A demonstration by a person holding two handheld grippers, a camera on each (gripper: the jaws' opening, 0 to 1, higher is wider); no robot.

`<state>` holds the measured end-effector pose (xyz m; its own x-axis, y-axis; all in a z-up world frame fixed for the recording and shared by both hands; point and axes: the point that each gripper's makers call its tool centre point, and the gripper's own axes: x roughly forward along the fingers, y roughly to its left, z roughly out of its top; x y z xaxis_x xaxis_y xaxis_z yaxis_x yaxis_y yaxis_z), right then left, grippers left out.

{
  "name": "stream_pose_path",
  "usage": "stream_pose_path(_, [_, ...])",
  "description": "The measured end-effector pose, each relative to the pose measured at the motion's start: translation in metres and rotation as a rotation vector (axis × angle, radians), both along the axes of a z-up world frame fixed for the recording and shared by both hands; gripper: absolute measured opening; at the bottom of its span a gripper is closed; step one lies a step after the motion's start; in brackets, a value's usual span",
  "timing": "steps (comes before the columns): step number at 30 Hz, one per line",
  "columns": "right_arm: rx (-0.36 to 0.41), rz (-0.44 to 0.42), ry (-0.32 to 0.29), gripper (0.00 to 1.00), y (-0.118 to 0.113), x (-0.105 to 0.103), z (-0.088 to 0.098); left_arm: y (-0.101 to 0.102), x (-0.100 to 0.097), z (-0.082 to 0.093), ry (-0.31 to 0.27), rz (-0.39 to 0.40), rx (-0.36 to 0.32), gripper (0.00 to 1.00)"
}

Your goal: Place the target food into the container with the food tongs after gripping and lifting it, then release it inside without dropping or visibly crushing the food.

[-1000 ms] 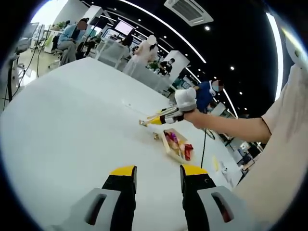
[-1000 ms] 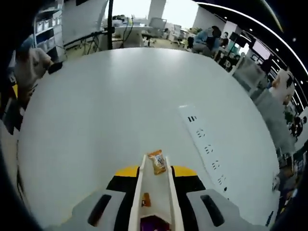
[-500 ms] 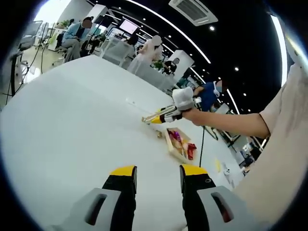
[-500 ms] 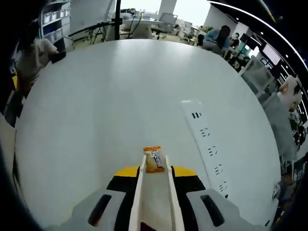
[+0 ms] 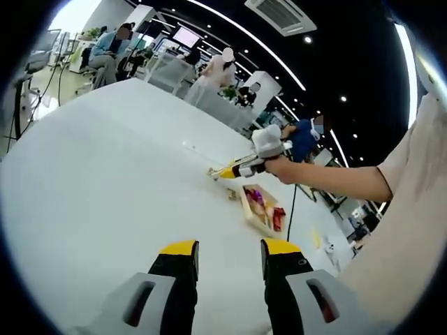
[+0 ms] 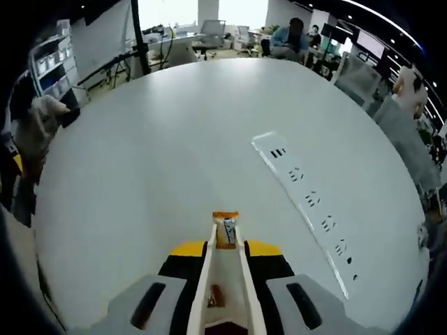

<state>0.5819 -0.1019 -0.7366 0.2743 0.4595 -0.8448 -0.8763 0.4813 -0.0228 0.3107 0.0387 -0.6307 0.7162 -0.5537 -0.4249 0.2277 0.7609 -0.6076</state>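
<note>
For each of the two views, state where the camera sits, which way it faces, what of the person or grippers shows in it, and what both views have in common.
Left gripper view: rides on the left gripper, facing across the white table toward the tray; the person's arm holds the right gripper there.
Right gripper view: rides on the right gripper, facing along the tongs pinching a snack packet, toward the power strip.
Shared: the table, the right gripper, the tongs.
</note>
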Motion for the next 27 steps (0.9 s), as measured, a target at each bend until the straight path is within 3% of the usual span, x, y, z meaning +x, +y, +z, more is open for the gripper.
stream_pose_path(13, [0.109,-0.093,-0.016,0.20,-0.006,-0.010,0.038,-0.004,0.000,0.008,-0.025,-0.013,0.003,0.35])
stream_pose_path(27, [0.140,-0.154,-0.071,0.20,-0.030,-0.026,0.073,-0.013,-0.012,0.022,-0.069,-0.051,0.007,0.35])
